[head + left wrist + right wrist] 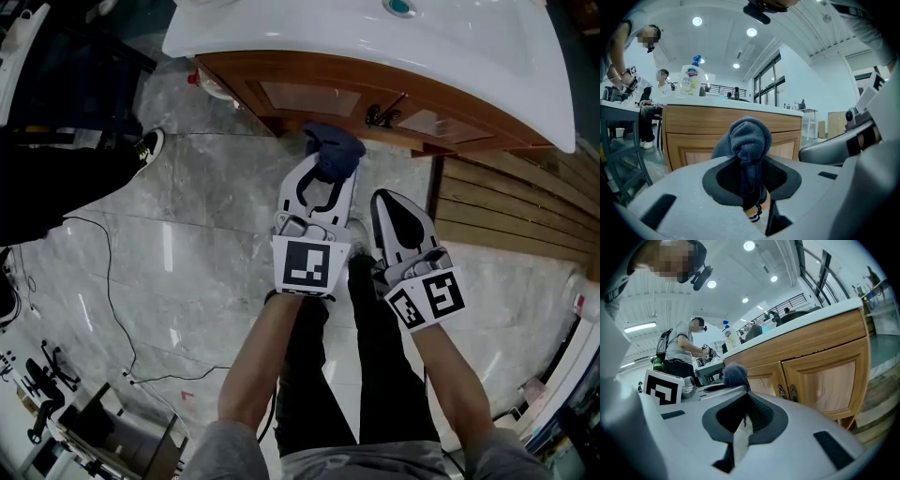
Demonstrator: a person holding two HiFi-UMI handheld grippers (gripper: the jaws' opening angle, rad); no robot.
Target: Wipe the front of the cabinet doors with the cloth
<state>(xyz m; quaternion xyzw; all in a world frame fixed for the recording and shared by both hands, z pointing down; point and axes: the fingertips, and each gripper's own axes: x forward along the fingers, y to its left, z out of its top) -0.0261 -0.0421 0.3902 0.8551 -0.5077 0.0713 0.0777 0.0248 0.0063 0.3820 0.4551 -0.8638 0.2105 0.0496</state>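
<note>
Pinching the cloth (749, 138) between its jaws, the left tool (323, 180) is reaching forward over the grey marble floor (187, 216). The right tool (392, 202) is hovering just beside it, jaws pressed together with nothing between them. The cloth is lying along the left tool's jaw line, its long axis pointing at the cabinet doors (309, 97). A narrow twisted tail is running back between the jaws, and a rounded wad is bulging out past the tips. It is dark blue, fleecy and bunched. The wad is sitting near the wooden door fronts, just left of the paired metal handles (380, 117); contact is not showing clearly. Beyond, a white tabletop (309, 33) is overhanging the doors.
</note>
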